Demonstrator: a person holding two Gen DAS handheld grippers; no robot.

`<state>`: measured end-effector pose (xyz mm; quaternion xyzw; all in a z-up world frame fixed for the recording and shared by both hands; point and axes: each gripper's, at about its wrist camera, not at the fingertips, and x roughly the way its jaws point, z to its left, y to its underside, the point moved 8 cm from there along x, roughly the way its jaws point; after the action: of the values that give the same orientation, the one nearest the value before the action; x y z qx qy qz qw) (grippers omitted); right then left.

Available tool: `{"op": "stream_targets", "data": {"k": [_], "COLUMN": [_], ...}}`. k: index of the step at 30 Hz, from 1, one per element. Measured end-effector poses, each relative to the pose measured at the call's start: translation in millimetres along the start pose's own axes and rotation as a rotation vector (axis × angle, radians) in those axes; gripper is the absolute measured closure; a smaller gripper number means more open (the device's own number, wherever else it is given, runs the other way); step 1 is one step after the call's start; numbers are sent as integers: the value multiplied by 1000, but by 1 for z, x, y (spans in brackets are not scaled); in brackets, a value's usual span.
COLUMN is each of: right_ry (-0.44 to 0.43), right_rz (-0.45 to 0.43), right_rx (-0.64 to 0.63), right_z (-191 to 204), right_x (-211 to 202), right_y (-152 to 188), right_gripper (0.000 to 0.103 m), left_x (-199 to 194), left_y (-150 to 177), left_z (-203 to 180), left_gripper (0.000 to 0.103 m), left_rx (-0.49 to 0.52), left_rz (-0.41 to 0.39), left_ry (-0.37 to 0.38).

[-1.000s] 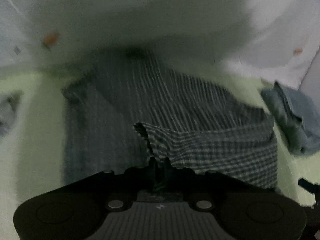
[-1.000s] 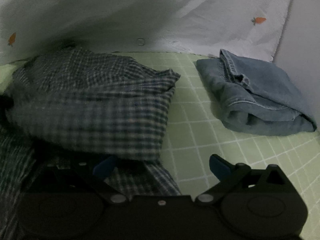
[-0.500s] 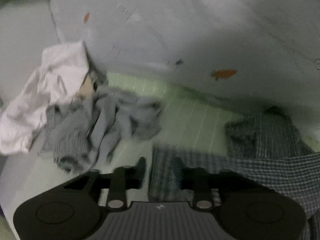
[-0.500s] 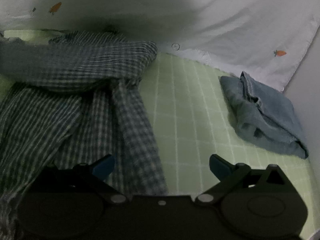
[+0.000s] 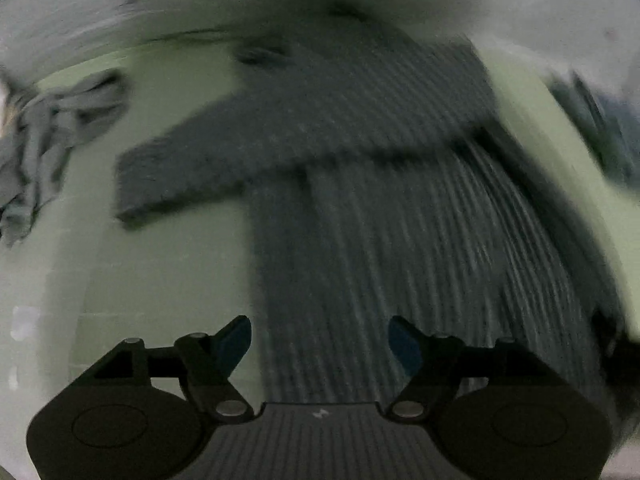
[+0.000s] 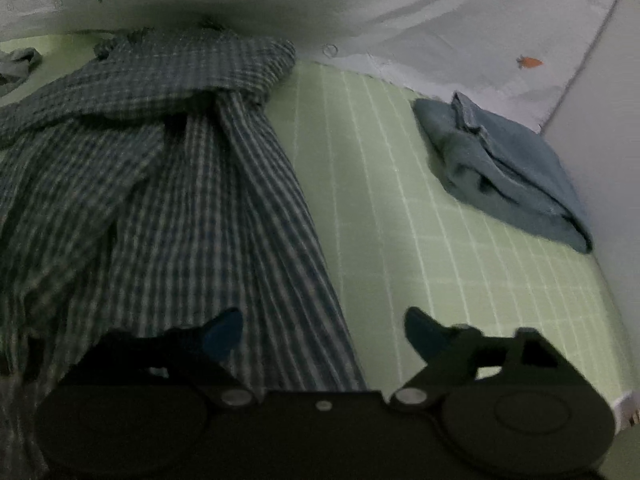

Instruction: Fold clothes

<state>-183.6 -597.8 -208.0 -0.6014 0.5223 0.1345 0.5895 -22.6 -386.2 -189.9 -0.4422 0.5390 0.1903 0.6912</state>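
Since half a second ago the left gripper (image 5: 320,340) has spread its blue-tipped fingers wide, holding nothing; the right gripper (image 6: 324,332) gapes empty too. Between and beyond both pairs lies the crinkled checked shirt (image 6: 192,168) on the green gridded sheet (image 6: 384,200), with folded denim (image 6: 508,172) off right.

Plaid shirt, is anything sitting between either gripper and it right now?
Nothing visible. The plaid shirt lies spread on the green mat directly ahead of both open grippers, left gripper and right gripper. The folded jeans sit off to the right, apart from the shirt.
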Motion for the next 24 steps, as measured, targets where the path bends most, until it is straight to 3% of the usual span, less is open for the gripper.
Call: {"op": "stream_targets", "data": {"k": [4,10,12,13,15,20,24], "right_ry": [4,7,10,-2,-24,-98,-328], "right_rz": [22,24,24,24,2,-52,-45], "right_rx": [-6,-115,-126,-119,-89,-3,218], "right_z": [-4,6,5,4,0,-6,-1], "right_x": [-7,-10,-11,-12,-18,-39,-50], "right_y": [21,42,45,47,47,36,21], "right_gripper": [27,50,73,75,94,98,98], "left_x": [8,14,14,14,13,13,12], "left_y": [24,46,53,56,60,68,74], "left_z": [-25,-31,-28,-27,-23,-15,-11], "left_gripper": [25,23,22,22,22,19,19], "left_rx": [86,116,103,95,84,66,69], "left_rz": [66,112,125,127,127,135,145], "left_ry": [6,-16,-21,-19,-19,-18,-17]}}
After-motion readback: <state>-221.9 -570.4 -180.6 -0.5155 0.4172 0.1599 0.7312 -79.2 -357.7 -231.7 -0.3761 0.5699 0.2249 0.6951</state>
